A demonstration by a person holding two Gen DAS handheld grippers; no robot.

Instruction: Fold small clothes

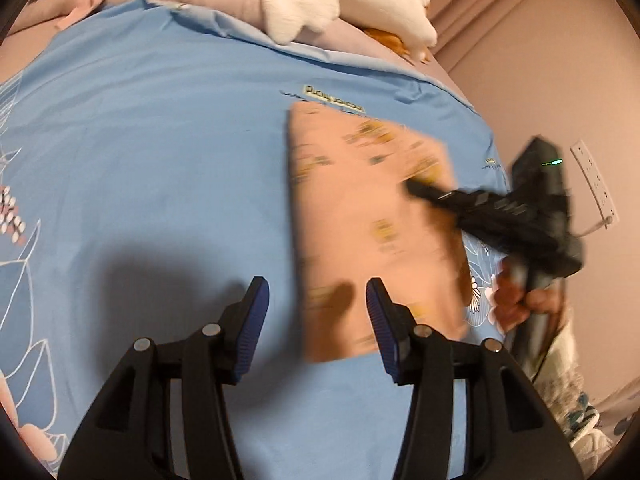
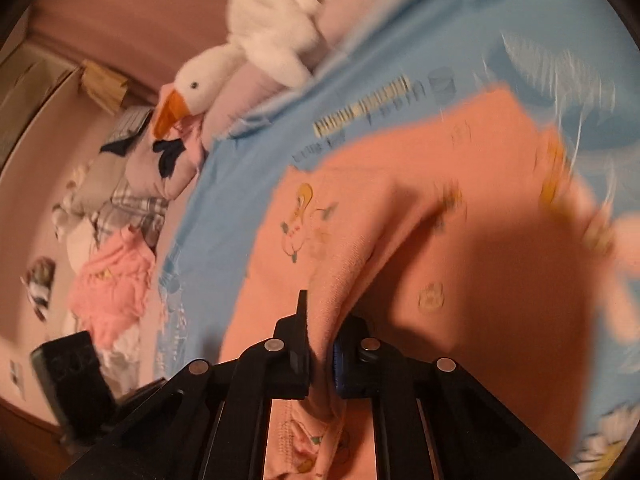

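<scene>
Right gripper (image 2: 320, 354) pinches a raised fold of peach printed garment (image 2: 420, 240) on blue bedsheet (image 1: 160, 140); left gripper (image 1: 318, 320) hovers unclenched, empty.

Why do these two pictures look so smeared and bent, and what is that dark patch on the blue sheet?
Left wrist view: the peach garment and the right gripper are motion-smeared; the dark patch is a shadow on the blue sheet, below the open left gripper. Right wrist view: the far edge blurs, the white goose toy stays fairly sharp. Both views are fisheye, bending edges and darkening corners.

Garment (image 1: 360, 220) on bedsheet (image 1: 160, 140), plush goose (image 2: 256, 40) behind it
</scene>
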